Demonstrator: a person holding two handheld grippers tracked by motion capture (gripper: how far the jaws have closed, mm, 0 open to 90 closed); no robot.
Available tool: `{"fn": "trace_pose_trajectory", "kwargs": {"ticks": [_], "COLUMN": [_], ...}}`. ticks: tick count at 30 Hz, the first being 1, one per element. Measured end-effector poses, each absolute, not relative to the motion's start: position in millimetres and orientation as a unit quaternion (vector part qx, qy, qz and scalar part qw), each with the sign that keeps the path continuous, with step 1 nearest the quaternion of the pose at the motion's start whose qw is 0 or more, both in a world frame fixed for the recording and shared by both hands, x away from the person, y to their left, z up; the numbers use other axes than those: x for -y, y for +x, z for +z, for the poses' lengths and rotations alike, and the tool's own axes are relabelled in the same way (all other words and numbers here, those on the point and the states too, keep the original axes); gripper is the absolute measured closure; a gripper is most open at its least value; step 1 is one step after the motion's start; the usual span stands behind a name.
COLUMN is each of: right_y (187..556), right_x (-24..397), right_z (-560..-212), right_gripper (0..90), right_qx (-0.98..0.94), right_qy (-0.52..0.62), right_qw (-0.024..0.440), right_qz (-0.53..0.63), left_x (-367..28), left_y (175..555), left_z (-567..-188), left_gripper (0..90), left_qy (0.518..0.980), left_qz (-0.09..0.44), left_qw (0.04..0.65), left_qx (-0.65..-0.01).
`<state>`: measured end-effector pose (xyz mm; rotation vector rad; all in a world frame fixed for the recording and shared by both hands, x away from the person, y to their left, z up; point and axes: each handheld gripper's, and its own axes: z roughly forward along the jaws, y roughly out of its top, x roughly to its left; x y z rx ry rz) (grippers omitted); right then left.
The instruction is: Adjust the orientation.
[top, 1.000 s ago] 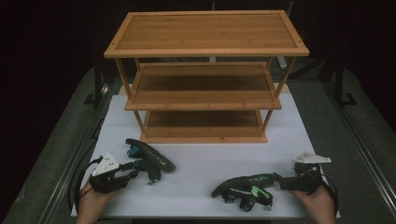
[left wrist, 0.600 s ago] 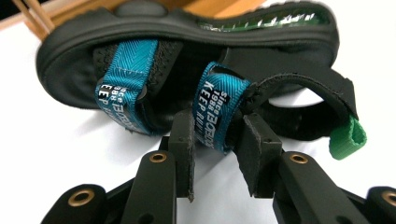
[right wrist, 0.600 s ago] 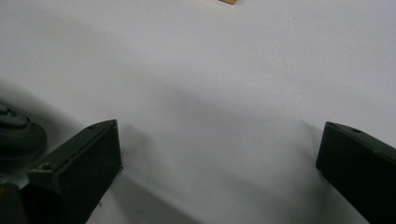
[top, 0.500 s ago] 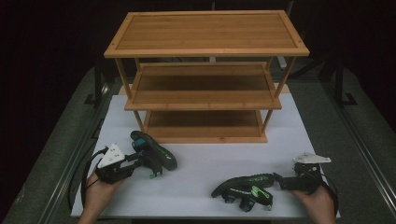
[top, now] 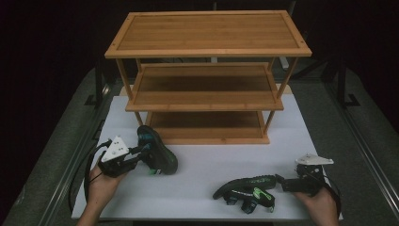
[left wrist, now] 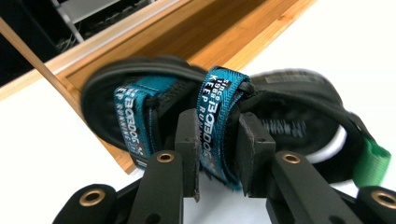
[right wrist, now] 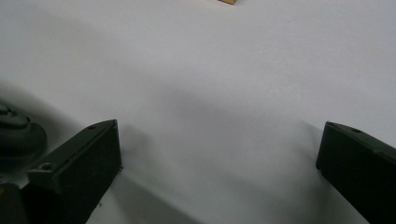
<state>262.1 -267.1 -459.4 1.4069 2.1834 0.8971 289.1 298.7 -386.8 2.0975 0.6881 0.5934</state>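
A black sandal with teal straps (top: 159,154) hangs lifted and tipped on its side at the left front of the white table. My left gripper (top: 142,154) is shut on it. In the left gripper view the pads (left wrist: 189,140) pinch one teal strap (left wrist: 215,112); the jaws have just been closing on it. A second black sandal with green trim (top: 245,190) lies flat at the front right. My right gripper (top: 281,181) rests just right of its end, open, with bare table between its jaws (right wrist: 219,130). An edge of that sandal (right wrist: 18,135) shows at the left.
A three-tier bamboo shelf (top: 207,33) stands at the back of the white table top (top: 207,160); its bottom tier (left wrist: 219,32) lies just behind the lifted sandal. Dark floor and metal rails flank the table.
The left gripper has closed on the sandal's strap and risen toward the shelf, lifting and tipping the sandal. The right gripper and the other sandal have stayed in place.
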Motion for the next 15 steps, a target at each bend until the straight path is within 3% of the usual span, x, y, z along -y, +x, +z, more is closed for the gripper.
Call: {"fn": "trace_pose_trajectory", "kwargs": {"ticks": [15], "right_y": [262], "right_x": [267], "right_z": [-459], "right_gripper": [0.0], "right_qx": [-0.779], "right_qy": [0.502], "right_qw": [0.195], "right_qz": [0.320], "left_x": [-327], "left_y": [259], "left_z": [-381], "left_gripper": [73.5], "left_qy": [0.847], "left_qz": [0.208], "left_qw": [0.408], "left_qx": [-0.269]}}
